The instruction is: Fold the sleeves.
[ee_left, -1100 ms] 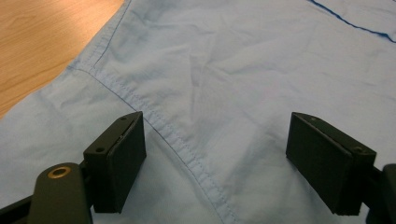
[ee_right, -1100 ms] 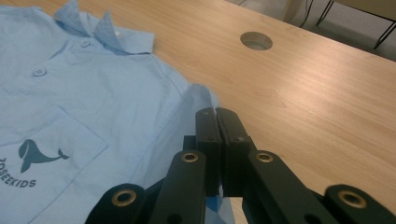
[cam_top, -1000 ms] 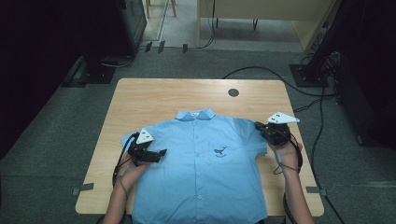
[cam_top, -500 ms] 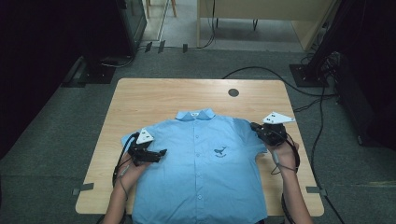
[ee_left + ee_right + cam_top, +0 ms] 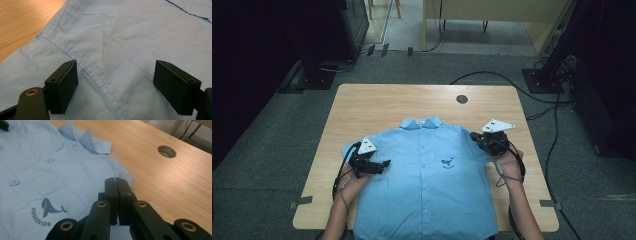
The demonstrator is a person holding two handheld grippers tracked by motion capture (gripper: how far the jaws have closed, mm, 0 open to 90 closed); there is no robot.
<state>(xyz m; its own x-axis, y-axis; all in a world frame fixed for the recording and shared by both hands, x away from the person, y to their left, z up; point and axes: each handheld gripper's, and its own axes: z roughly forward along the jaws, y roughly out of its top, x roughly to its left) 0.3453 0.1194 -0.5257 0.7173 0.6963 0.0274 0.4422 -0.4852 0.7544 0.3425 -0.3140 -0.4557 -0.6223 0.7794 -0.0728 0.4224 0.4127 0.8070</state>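
A light blue child's shirt (image 5: pixel 427 185) lies buttoned and face up on the wooden table (image 5: pixel 382 105), collar away from me, with a whale print on the chest (image 5: pixel 51 207). My left gripper (image 5: pixel 383 165) hovers over the shirt's left sleeve seam (image 5: pixel 100 80); its jaws stand wide open with only flat cloth below them (image 5: pixel 115 85). My right gripper (image 5: pixel 474 136) is at the shirt's right shoulder. Its jaws are shut (image 5: pixel 117 181) on a small pinch of the shirt's edge, which rises to their tips.
A round cable hole (image 5: pixel 462 99) sits in the table's far right part. Bare wood lies beyond the collar and to the right of the shirt (image 5: pixel 162 185). Black cables (image 5: pixel 492 77) run over the grey floor behind the table. Another desk stands farther back.
My right gripper has moved left, toward the shirt's middle, and slightly up, with its jaws still shut. The left gripper has stayed where it was.
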